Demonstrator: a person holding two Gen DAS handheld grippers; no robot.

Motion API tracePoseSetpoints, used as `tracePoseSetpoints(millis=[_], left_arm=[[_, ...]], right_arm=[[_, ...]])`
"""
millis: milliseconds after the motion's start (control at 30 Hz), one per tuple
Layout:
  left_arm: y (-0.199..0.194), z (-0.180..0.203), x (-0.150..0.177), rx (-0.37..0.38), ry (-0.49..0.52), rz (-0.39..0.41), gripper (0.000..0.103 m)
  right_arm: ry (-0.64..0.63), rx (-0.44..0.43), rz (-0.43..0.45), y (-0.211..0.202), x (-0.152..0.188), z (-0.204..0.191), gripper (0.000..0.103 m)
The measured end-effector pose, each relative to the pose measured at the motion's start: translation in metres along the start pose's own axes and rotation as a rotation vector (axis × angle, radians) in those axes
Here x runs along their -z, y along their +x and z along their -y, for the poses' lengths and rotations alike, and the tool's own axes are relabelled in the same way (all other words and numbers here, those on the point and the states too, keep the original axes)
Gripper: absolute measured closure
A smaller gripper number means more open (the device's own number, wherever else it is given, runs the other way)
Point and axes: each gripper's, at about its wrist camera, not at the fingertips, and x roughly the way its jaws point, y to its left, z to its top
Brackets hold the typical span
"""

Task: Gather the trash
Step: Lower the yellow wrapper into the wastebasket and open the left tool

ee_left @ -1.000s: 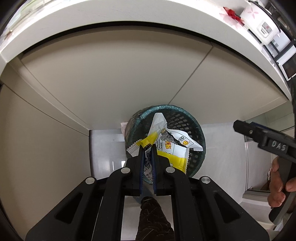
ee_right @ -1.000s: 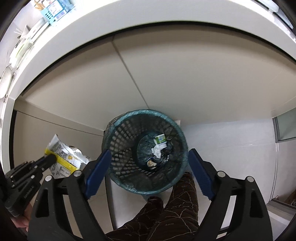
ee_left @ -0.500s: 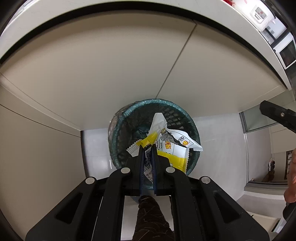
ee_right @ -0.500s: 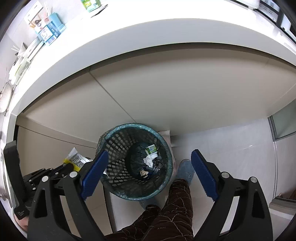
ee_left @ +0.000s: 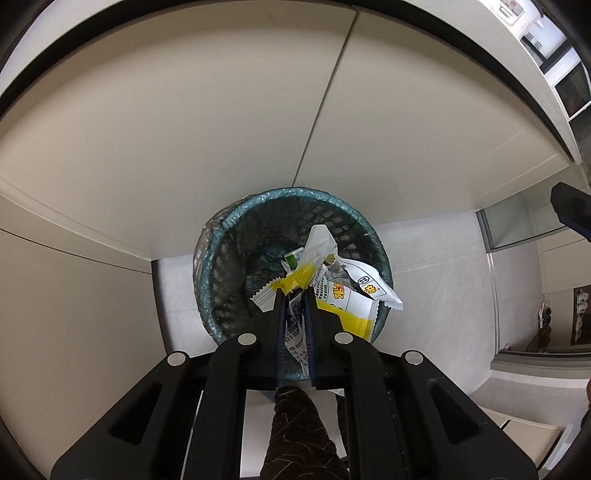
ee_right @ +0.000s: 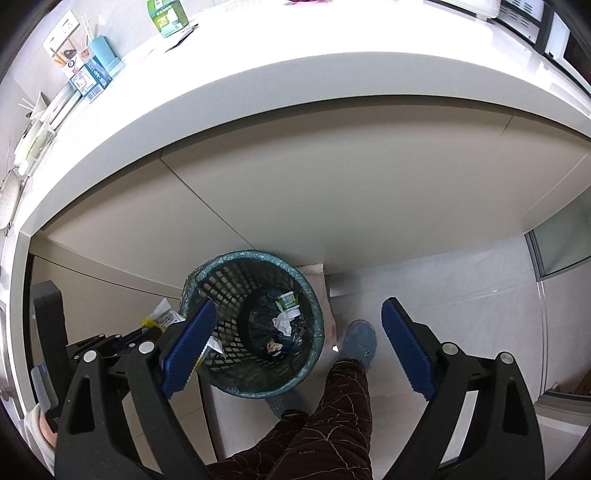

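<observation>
A crumpled white and yellow snack wrapper (ee_left: 343,291) hangs over the mouth of a dark mesh bin with a teal liner (ee_left: 229,258). My left gripper (ee_left: 295,291) pinches the wrapper's yellow edge; its jaws are just starting to open, with the wrapper still between the pads. In the right wrist view the bin (ee_right: 255,254) stands on the floor against the cabinet, holding a green and white cup (ee_right: 287,301) and a tissue (ee_right: 282,325). My right gripper (ee_right: 298,305) is open and empty, high above the bin. The wrapper (ee_right: 164,315) shows at the bin's left.
A white counter (ee_right: 258,92) overhangs beige cabinet doors (ee_left: 184,129) behind the bin. A green carton (ee_right: 166,16) and blue boxes (ee_right: 92,74) stand on it. The person's patterned trouser leg (ee_right: 332,406) and blue shoe (ee_right: 360,341) are beside the bin on pale floor tiles.
The left gripper has carried the wrapper lower and further over the bin's mouth. The right gripper has risen and drawn back, so the bin looks smaller and the counter top shows.
</observation>
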Motion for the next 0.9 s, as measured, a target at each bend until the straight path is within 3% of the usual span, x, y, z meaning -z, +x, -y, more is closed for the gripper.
tracePoseSetpoints(millis=[300,567,733,900], left_arm=[[0.008,0.005,0.001,0.013,0.001,-0.006,0.085],[-0.004,0.005,-0.002,-0.01,-0.008,0.042,0.049],[-0.007,0.003,-0.004,-0.027,-0.011,0.045,0.035],[-0.022,0.0,-0.007,-0.035,-0.031,0.093,0.031]], right_arm=[[-0.021,0.011,0.017,-0.012,-0.003,0.001,0.016],[-0.019,0.008,0.012,-0.01,-0.007,-0.002,0.015],[-0.031,-0.003,0.013,-0.01,-0.01,-0.007,0.015],[-0.053,-0.005,0.022,-0.011,-0.01,-0.012,0.015]])
